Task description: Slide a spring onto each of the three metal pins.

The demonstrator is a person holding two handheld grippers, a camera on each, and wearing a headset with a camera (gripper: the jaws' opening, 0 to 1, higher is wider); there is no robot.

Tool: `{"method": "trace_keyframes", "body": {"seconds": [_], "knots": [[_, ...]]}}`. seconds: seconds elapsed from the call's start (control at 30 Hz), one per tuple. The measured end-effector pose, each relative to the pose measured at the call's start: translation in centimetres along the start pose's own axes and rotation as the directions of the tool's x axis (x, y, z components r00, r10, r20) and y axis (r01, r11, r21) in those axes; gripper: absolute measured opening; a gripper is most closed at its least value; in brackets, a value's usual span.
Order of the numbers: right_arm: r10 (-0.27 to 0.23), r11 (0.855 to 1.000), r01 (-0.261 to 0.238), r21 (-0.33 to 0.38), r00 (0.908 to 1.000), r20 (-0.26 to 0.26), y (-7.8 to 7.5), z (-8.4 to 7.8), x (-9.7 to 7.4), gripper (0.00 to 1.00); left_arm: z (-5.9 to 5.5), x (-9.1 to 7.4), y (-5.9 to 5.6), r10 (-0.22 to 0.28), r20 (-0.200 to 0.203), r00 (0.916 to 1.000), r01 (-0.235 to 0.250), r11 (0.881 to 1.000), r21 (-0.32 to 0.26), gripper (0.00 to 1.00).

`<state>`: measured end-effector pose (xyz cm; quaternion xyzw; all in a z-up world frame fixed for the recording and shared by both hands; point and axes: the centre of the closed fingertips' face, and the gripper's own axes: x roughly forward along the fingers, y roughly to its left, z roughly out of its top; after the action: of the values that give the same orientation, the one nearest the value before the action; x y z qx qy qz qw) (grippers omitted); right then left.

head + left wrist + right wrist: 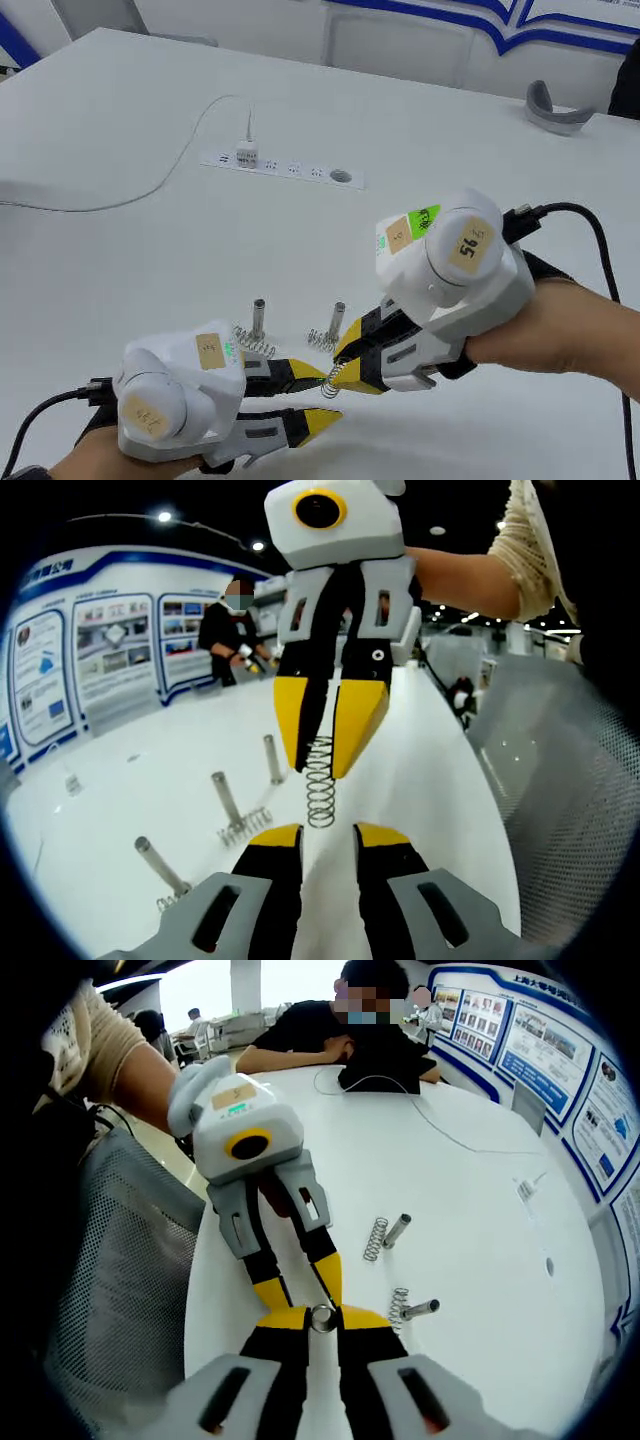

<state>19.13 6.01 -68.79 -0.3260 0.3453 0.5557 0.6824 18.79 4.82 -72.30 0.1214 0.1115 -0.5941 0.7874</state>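
**Held spring** [332, 380]: clamped by one end between the closed fingers of the right gripper [345, 368], clear of the table [150, 200]. Sticks straight out from those fingers toward the left gripper [318, 397]. Reads end-on as a ring from the right gripper view and at full length from the left gripper view. Free end just short of the left gripper's jaws, themselves apart with nothing between.

**Pins:** left pin [259, 318] and right pin [338, 320], both upright on the table, just far of the two sets of fingers. Third pin [272, 758] also upright, last in the row from the left gripper view. From the head, judged to stand behind the right gripper's body.

**Loose springs:** left loose spring [254, 343] and right loose spring [322, 340], lying flat at the feet of the left and right pins. Touching them or just beside, cannot tell. No pin seen wearing a spring.

**Relation for the coming move:** long axis of the held spring running from gripper to gripper, crosswise to the upright pins, free end pointing left and near, away from them. Right gripper the nearer to the right pin. Probably calls for tipping the spring upright, open end over a pin top.

**Hard to make out:** how the pins are fixed at the foot.
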Motion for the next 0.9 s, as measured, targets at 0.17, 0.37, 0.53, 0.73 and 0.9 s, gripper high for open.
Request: {"method": "trace_keyframes", "body": {"seconds": [0.17,0.37,0.53,0.73,0.9], "knots": [[-0.027,0.999,0.027,0.023,0.9996,-0.008,-0.9,-0.8,-1.0,0.11,-0.3,-0.8,0.3,0.014,-0.001,0.9999,-0.014,1.000,-0.023,0.27],[-0.077,0.995,0.078,0.058,0.9968,-0.021,-2.7,-2.0,-2.7,0.11,-0.8,-2.5,1.3,0.051,-0.005,0.9987,-0.051,0.997,-0.053,0.33],[-0.110,0.990,0.112,0.083,0.9935,-0.028,-3.9,-2.8,-3.9,0.11,-1.4,-4.0,2.5,0.091,-0.013,0.9957,-0.092,0.993,-0.075,0.36],[-0.141,0.984,0.144,0.105,0.9893,-0.036,-5.1,-3.4,-5.0,0.11,-1.7,-4.9,3.5,0.130,-0.016,0.9913,-0.131,0.988,-0.086,0.39],[-0.171,0.977,0.174,0.120,0.9845,-0.039,-6.1,-3.7,-5.9,0.11,-1.9,-5.3,3.9,0.151,-0.019,0.9884,-0.152,0.984,-0.089,0.41]]}}
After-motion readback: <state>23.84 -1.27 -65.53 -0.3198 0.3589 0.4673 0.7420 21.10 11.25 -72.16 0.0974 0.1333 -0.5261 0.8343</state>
